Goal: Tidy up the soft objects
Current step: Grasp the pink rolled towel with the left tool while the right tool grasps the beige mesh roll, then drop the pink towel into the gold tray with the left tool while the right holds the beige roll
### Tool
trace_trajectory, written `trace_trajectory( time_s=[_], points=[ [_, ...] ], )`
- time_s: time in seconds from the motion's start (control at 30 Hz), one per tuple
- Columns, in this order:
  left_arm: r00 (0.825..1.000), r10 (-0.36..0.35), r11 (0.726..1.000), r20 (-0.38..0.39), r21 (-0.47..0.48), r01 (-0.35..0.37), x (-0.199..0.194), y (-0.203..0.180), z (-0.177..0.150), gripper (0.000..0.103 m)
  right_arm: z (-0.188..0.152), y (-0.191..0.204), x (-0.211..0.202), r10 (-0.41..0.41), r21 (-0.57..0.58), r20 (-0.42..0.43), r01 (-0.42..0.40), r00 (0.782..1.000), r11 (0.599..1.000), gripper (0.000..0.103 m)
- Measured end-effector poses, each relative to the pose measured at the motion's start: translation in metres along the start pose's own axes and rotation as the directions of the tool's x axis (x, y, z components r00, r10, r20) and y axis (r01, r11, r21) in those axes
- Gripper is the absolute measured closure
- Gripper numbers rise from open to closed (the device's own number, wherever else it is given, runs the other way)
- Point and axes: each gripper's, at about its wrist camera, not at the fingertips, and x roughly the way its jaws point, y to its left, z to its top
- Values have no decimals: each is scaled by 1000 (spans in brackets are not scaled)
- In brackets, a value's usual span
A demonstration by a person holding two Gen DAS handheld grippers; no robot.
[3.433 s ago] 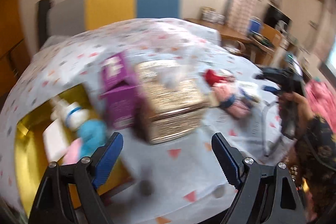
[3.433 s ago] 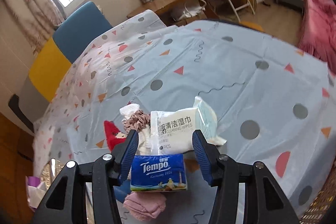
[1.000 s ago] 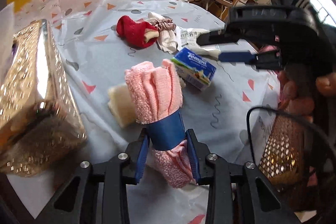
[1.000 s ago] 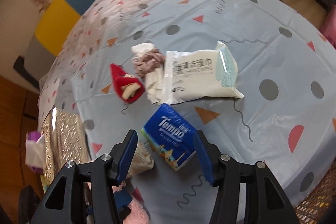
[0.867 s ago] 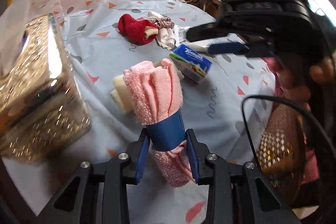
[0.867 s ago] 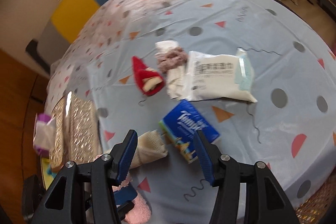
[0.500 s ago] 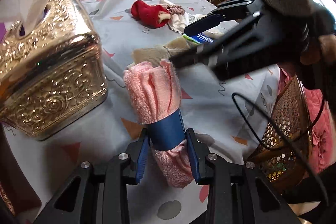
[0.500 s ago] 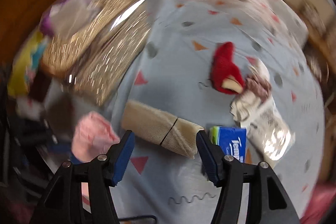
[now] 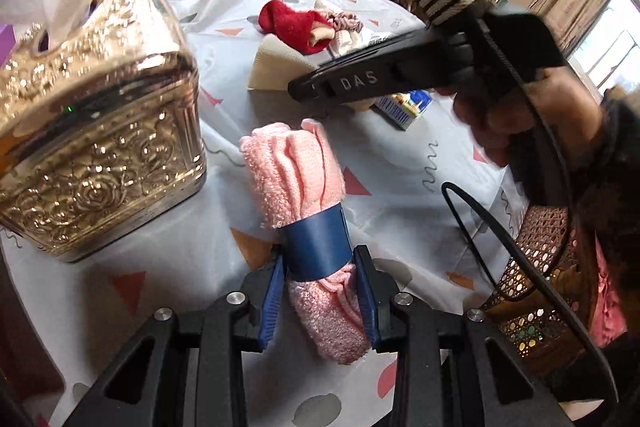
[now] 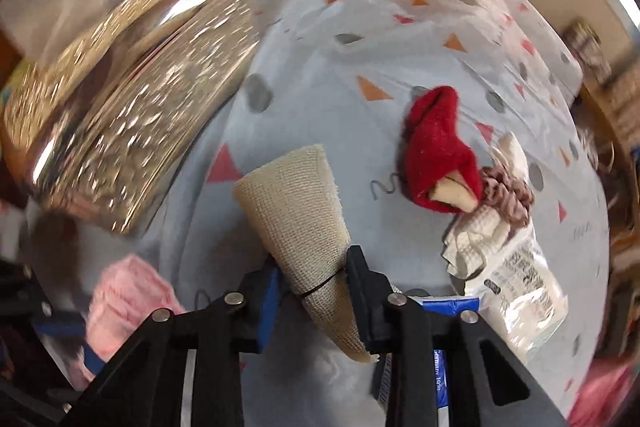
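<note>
Left tongs clamp pink towel roll, axis pointing away; right tongs clamp burlap roll likewise.

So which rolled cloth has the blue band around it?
The pink towel in the left claw; the beige roll in the right claw has only a thin dark tie.

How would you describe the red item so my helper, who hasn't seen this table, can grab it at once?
Start at the big embossed gold tissue box and look across the patterned tablecloth to the small heap of soft things. The red sock lies at that heap's near edge, touching a pinkish-brown scrunchie. It is the only bright red piece, fuzzy, with a cream bit showing at its opening.
</note>
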Motion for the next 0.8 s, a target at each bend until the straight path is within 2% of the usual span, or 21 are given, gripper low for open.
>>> trace_trajectory(
  time_s=[0.07, 0.17, 0.27, 0.43, 0.6, 0.7, 0.8],
  points=[
    [1000, 20, 999, 12, 32, -21, -3, -5, 3, 70, -6, -18, 1, 48, 105, 25, -51, 999, 993, 72],
    [999, -1, 1000, 34, 20, 0, -10, -7, 11, 71, -7, -40, 2, 72, 211, 19, -74, 997, 975, 72],
    [998, -14, 1000, 67, 19, 12, -22, -9, 23, 71, -11, -58, 1, 108, 270, 24, -111, 994, 956, 73],
    [991, -25, 999, 129, 35, 21, -46, -15, 61, 71, -10, -66, 3, 112, 272, 20, -114, 993, 955, 72],
    [982, -5, 999, 188, 32, -1, -62, -19, 116, 71, -8, -52, 5, 107, 255, 14, -107, 994, 961, 72],
    [975, 40, 999, 217, -8, -39, -69, -5, 152, 71, -9, -50, 5, 107, 249, 11, -107, 994, 962, 69],
    [961, 111, 991, 254, -94, -90, -88, 29, 181, 71, -11, -48, 7, 98, 240, 2, -96, 995, 966, 69]
  ],
)
